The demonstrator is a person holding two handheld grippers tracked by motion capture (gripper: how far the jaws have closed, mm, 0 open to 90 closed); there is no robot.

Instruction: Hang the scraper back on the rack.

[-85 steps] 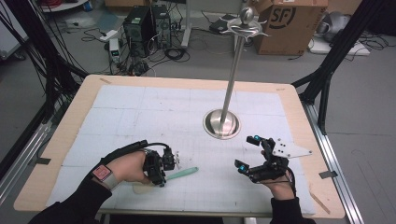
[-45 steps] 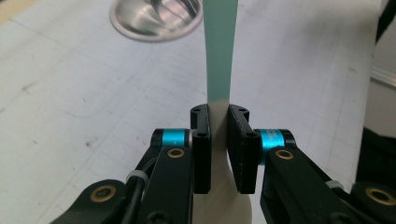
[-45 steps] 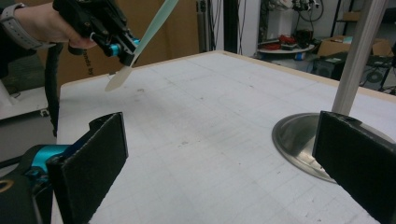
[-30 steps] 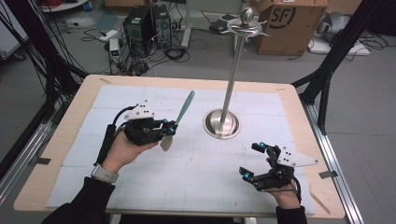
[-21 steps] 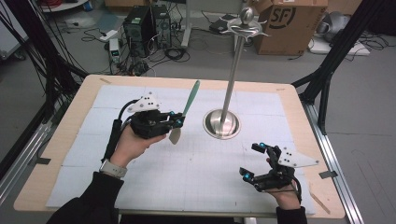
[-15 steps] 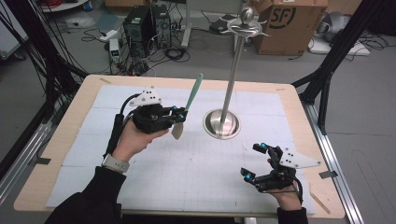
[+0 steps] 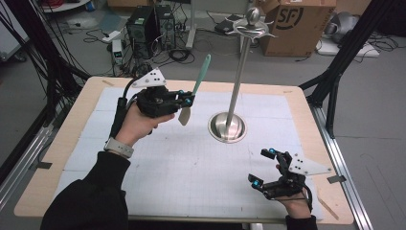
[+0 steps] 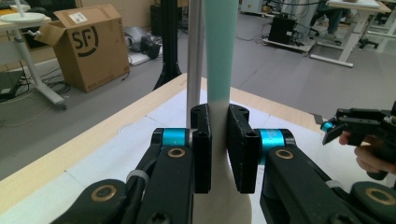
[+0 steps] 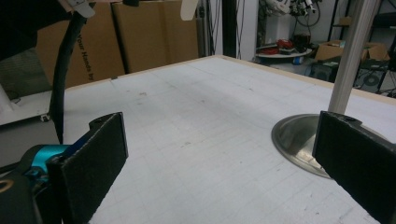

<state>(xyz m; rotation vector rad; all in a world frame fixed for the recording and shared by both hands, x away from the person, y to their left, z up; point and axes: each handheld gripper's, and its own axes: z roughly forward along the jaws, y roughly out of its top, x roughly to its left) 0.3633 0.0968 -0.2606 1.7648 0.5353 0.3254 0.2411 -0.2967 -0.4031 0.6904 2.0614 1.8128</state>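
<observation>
A workshop strewn with cables and cardboard boxes surrounds a wooden desk (image 7: pixel 306 124) topped with a white gridded mat. Above its far left part, the left hand-held gripper (image 7: pixel 187 99) has its jaws clamped on a spatula (image 7: pixel 194 91), green handle pointing up, pale blade hanging below. Just to the right stands a steel stand (image 7: pixel 233 96), its round base on the mat. Near the front right edge, the right hand-held gripper (image 7: pixel 262 166) rests with jaws wide apart, holding nothing.
</observation>
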